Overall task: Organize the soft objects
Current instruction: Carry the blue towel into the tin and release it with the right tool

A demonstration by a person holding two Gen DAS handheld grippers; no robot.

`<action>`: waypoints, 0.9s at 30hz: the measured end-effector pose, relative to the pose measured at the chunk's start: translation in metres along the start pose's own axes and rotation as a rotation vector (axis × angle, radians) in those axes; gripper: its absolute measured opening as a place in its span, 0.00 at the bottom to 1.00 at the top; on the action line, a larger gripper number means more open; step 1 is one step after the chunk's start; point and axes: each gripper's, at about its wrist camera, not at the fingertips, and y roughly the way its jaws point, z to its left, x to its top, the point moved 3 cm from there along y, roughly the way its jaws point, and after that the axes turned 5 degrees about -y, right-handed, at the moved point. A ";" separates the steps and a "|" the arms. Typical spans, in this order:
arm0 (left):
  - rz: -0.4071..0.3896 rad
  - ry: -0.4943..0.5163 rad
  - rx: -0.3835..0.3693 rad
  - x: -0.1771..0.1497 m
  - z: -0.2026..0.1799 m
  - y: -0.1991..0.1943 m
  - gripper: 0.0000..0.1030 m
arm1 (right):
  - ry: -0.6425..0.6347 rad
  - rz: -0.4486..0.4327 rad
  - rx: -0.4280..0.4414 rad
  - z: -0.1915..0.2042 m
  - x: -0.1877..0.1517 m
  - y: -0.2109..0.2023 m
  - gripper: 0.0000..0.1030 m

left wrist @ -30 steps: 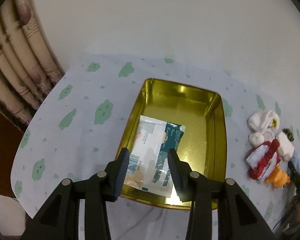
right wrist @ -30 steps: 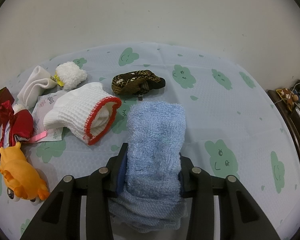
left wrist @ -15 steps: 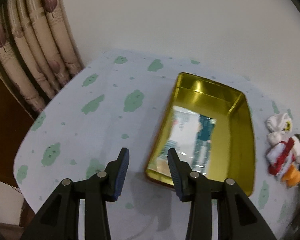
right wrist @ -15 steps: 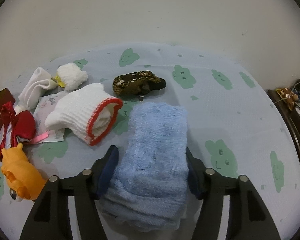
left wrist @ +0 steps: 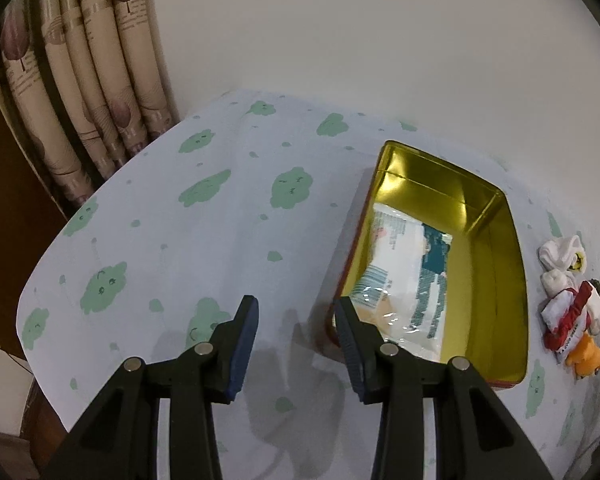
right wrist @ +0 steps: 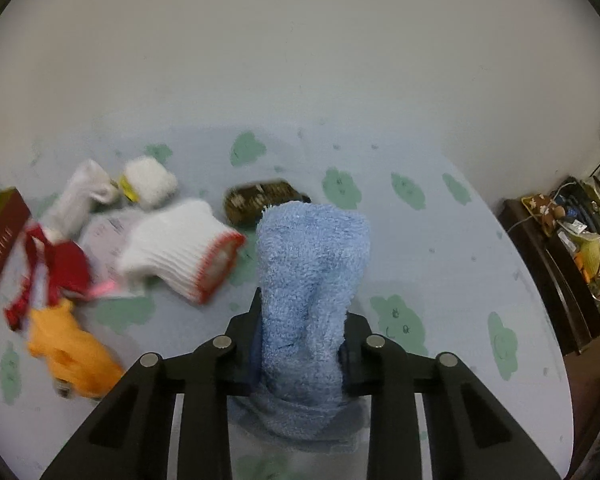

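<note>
Blue towel [right wrist: 312, 280] pinched in closing right hand-held gripper [right wrist: 300, 354], left hand-held gripper [left wrist: 296, 342] parted, empty, tin lettering unreadable

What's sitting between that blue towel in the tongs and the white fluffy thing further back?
In the right wrist view, a white knitted cuff with a red edge lies between the blue towel and the white fluffy thing.

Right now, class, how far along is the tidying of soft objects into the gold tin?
Done: only a plastic packet lies in the gold metal tin. In hand: right tongs closing on the fluffy blue towel. Left: white red-trimmed glove, orange plush toy.
</note>
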 end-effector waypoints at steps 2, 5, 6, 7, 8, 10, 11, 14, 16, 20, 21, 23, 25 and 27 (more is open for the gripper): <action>-0.007 0.000 0.013 0.000 0.004 0.001 0.39 | -0.026 -0.011 0.038 0.016 0.009 -0.015 0.25; -0.025 -0.004 0.042 0.001 0.011 0.000 0.39 | -0.086 -0.038 0.104 0.050 0.023 -0.033 0.25; -0.033 -0.007 0.048 0.001 0.013 -0.001 0.39 | -0.118 -0.050 0.138 0.069 0.028 -0.042 0.25; -0.039 -0.008 0.053 0.001 0.016 -0.002 0.39 | -0.144 -0.059 0.167 0.086 0.031 -0.048 0.25; -0.041 -0.012 0.056 0.001 0.018 -0.001 0.39 | -0.164 -0.063 0.190 0.098 0.032 -0.053 0.25; -0.033 -0.029 0.048 0.002 0.023 0.001 0.39 | -0.216 -0.075 0.252 0.134 0.036 -0.065 0.25; -0.027 -0.039 0.043 0.002 0.025 0.002 0.39 | -0.242 -0.078 0.283 0.152 0.037 -0.070 0.25; -0.018 -0.068 0.042 0.003 0.033 0.005 0.39 | -0.330 -0.072 0.363 0.211 0.042 -0.077 0.25; -0.023 -0.083 0.050 0.004 0.037 0.006 0.39 | -0.372 -0.071 0.395 0.239 0.040 -0.081 0.25; -0.013 -0.100 0.050 0.005 0.042 0.009 0.39 | -0.443 -0.061 0.450 0.293 0.036 -0.083 0.26; -0.012 -0.100 0.050 0.005 0.043 0.010 0.39 | -0.460 -0.057 0.460 0.305 0.037 -0.082 0.26; -0.014 -0.096 0.061 0.005 0.043 0.011 0.39 | -0.490 -0.053 0.462 0.329 0.039 -0.078 0.26; -0.011 -0.089 0.059 0.005 0.043 0.013 0.39 | -0.508 -0.045 0.464 0.346 0.043 -0.074 0.26; -0.008 -0.095 0.058 0.005 0.044 0.014 0.39 | -0.512 -0.031 0.462 0.361 0.048 -0.065 0.26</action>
